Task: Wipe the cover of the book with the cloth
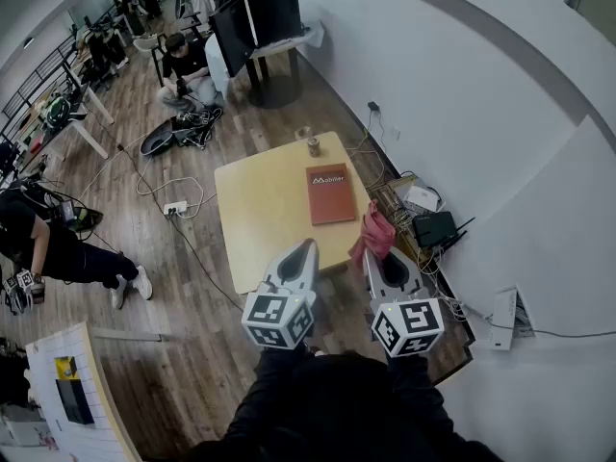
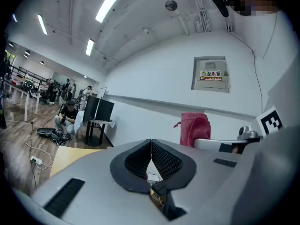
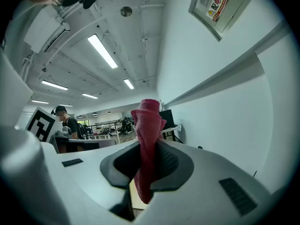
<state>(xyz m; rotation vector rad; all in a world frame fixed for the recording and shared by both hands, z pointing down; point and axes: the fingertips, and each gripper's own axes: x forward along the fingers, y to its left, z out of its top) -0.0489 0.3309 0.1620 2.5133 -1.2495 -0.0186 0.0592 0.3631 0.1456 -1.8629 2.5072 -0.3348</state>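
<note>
Right tool [image 3: 149, 159]: clamped on the pink cloth [image 3: 149, 125], which stands bunched in a roll between the jaws and hangs below them; lower centre-right of the head view.
Left tool [image 2: 151, 146]: jaws together, nothing between them; lower centre of the head view.
Book [image 1: 330, 193]: reddish-brown cover up, flat on the right side of the pale bench [image 1: 260, 210], at the centre of the head view, well apart from both tools. Wiping looks not yet begun.
Risk, cloth: gripped as a narrow roll, not spread. It would likely touch only a thin stripe of the cover, and a low pass could bring the hard jaw tips onto the book.
Risk, book: nothing pins it, and it lies near the bench's right edge. A sideways stroke could skid it toward that edge unless the shut left tool presses it down.
Risk, can [image 1: 313, 145]: it stands near the bench's far edge, just above the book in the frame. A long stroke away from the person could shove the book into it.
Risk, floor: cables and boxes [image 1: 428, 221] lie right of the bench and could catch a foot on the approach.
</note>
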